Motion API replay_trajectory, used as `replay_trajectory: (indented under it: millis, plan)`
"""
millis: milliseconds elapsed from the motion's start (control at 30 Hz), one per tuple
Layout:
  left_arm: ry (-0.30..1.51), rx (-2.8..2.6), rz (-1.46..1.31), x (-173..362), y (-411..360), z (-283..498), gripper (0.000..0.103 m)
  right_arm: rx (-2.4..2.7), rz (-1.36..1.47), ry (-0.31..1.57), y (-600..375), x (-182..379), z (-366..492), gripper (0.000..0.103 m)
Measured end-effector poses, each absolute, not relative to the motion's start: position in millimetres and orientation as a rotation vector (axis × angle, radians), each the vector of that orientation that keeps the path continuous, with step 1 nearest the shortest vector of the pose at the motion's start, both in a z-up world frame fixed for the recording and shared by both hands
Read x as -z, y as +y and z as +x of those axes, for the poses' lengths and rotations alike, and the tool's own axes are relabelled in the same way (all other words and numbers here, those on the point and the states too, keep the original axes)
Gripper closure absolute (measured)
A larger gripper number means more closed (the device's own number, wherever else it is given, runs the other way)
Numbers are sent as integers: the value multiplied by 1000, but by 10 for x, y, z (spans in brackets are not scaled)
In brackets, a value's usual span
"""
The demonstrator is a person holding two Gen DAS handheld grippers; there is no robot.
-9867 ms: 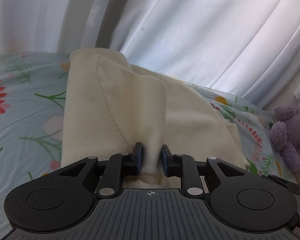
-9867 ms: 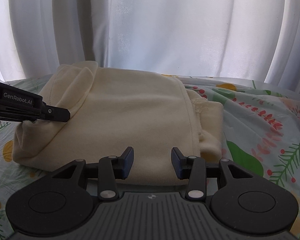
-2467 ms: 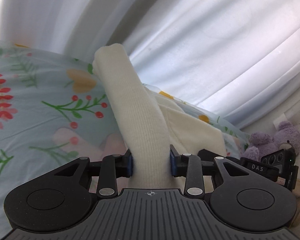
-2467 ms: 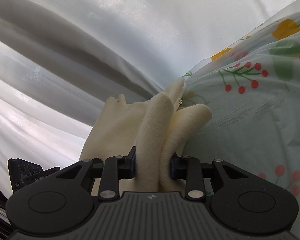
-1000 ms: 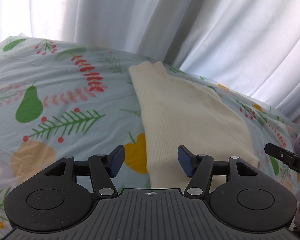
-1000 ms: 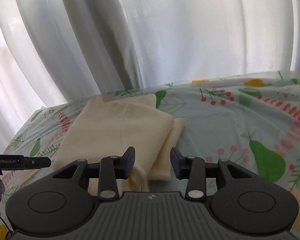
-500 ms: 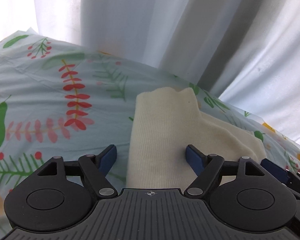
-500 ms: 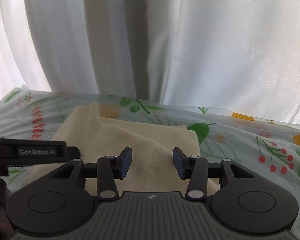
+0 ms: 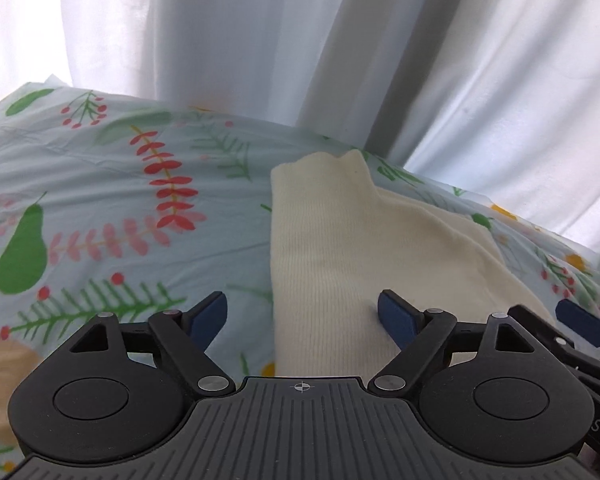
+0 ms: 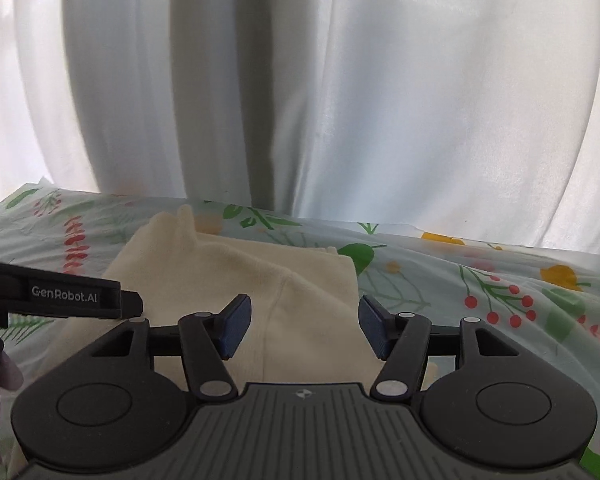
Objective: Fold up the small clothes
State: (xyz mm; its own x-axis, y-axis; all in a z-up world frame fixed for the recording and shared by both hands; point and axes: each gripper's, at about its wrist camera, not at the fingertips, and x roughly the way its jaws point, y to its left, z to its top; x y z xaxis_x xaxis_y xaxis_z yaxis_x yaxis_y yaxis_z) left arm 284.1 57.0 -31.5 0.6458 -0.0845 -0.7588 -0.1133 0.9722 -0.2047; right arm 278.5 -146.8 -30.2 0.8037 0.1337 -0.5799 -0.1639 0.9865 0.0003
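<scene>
On floral bedsheet (image 9: 100,184): cream knit garment (image 9: 340,248) lies folded compact. Left gripper (image 9: 302,318), right gripper (image 10: 304,326): jaws wide, empty. Folding probably complete; near edge hidden.

cream knit garment (image 9: 340,248), folded flat (ribbed), on floral sheet (image 9: 112,200)

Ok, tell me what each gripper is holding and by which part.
Nothing is held. The left gripper and right gripper are both open above the folded cream garment, which lies on the bedsheet.

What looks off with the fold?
Mostly tidy. The sweater lies flat on the sheet, but a small peak of fabric sticks out at its far corner. Both hand-held grippers are open.
</scene>
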Motion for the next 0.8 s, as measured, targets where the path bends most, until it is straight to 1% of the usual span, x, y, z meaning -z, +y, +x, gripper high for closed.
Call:
replay_trajectory:
  millis: [100, 167, 200, 233, 267, 367, 433, 500, 600, 667, 700, 800]
  plan:
    - [896, 36, -272, 261, 657, 2406, 15, -179, -1, 644, -1641, 270, 2270, 38]
    - [930, 53, -253, 323, 652, 2227, 14, -153, -27, 694, -1718, 364, 2089, 38]
    - [938, 55, -236, 375, 642, 2181, 12, -123, -61, 722, -1746, 426, 2046, 36]
    - [942, 46, -229, 420, 643, 2170, 7, -121, -68, 717, -1789, 460, 2002, 31]
    - [948, 35, -230, 442, 646, 2179, 5, -118, -65, 713, -1823, 471, 1983, 28]
    - [970, 3, -228, 365, 647, 2181, 5, -96, -66, 741, -1814, 430, 2023, 27]
    - [959, -22, -150, 286, 585, 2076, 6, -63, -87, 761, -1733, 365, 2025, 27]
    - [966, -30, -77, 261, 528, 1951, 6, -47, -102, 792, -1680, 323, 1928, 25]
    - [1008, -12, -63, 253, 491, 1656, 6, -131, -45, 884, -1701, 299, 1644, 19]
    - [1052, -7, -88, 268, 459, 1467, 6, -155, 1, 946, -1725, 299, 1426, 12]
    - [1069, -14, -97, 273, 440, 1391, 6, -159, 16, 980, -1731, 299, 1325, 10]
    - [1129, -3, -80, 289, 349, 1201, 6, -161, 26, 1027, -1713, 289, 1051, 4]
